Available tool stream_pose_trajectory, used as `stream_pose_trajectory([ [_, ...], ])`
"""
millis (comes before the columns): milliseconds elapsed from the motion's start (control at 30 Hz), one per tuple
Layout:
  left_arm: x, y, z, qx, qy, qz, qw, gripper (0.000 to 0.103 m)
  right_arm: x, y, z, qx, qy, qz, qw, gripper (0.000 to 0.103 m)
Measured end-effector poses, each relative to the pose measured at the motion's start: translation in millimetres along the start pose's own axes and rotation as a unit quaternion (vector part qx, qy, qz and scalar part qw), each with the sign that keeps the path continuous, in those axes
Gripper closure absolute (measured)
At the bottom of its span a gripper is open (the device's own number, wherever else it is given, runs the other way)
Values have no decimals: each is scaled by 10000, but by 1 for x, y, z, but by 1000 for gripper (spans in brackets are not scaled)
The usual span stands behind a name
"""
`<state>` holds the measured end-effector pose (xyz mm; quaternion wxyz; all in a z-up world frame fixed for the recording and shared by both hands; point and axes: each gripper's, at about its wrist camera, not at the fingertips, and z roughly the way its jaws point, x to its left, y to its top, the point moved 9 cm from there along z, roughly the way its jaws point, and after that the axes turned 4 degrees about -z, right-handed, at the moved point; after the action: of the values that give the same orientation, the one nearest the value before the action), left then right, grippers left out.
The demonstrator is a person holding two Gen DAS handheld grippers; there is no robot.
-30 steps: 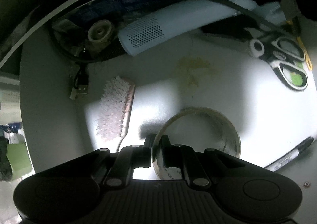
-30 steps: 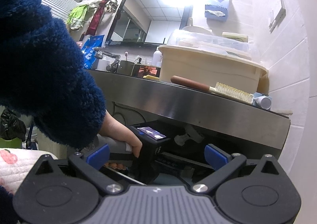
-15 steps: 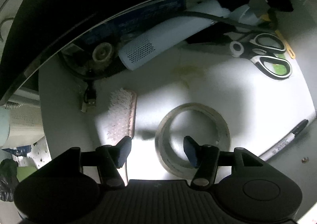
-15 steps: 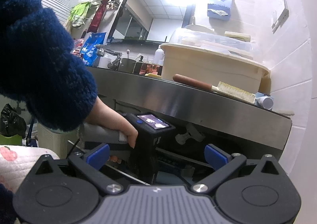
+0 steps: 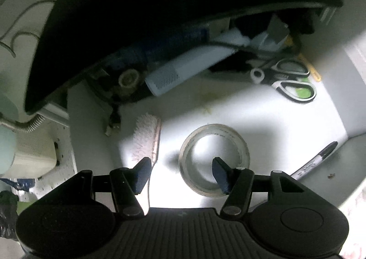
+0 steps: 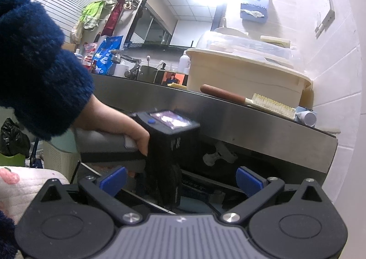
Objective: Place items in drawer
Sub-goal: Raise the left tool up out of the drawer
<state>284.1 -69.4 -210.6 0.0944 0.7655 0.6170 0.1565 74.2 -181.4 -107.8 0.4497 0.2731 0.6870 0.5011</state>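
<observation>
Left gripper (image 5: 181, 173) hangs over the open drawer (image 5: 263, 119), pointing steeply down. Jaws have just been opening and stand apart, released; nothing pinched.

Tape roll (image 5: 213, 160) lies flat on the drawer floor, let go. One blue fingertip (image 5: 220, 177) shows over the roll's hole, the other outside its wall; whether either touches the roll, cannot tell.

Around the roll:
- brush (image 5: 147, 138) just beside it, bristles up
- marker (image 5: 316, 160) on the other side, near the drawer's front corner
- scissors (image 5: 287, 80) farther back, well apart
- white perforated cylinder (image 5: 185, 69) at the back, partly under the counter (image 5: 160, 18)

Right gripper (image 6: 180, 181) points level at the counter front, jaws wide, empty. A scrub brush (image 6: 249, 101) lies on the countertop above, probably waiting its turn.

Risks, as judged:
- If the inner fingertip is below the roll's rim, lifting off at an angle could snag the wall and drag or tip the roll onto the brush.
- The counter overhangs close; a careless rise could knock the gripper body on its edge.
- The back of the drawer is crowded, so later items may jam on closing.
</observation>
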Motion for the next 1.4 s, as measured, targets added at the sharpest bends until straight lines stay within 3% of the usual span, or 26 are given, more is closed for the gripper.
stream_pose_trajectory([
  [200,-1,-8,-32,-415,-76,180,9990,45,1,0,1,17,-11,0,10000,0],
  [333,-2,-15,-56,-703,-339,82,9969,45,1,0,2,41,-13,-17,10000,0],
  [500,2,-25,-89,-1208,-523,64,9913,39,2,-1,3,79,-7,-52,10000,0],
  [733,21,-42,-121,-1762,-484,63,9831,36,4,-3,7,172,-5,-105,9998,0],
  [1167,56,-78,-161,-2934,-151,-86,9558,20,0,-7,13,371,-24,49,9993,0],
  [1400,61,-99,-160,-3123,-15,8,9500,20,-1,-10,16,477,-24,70,9988,0],
])
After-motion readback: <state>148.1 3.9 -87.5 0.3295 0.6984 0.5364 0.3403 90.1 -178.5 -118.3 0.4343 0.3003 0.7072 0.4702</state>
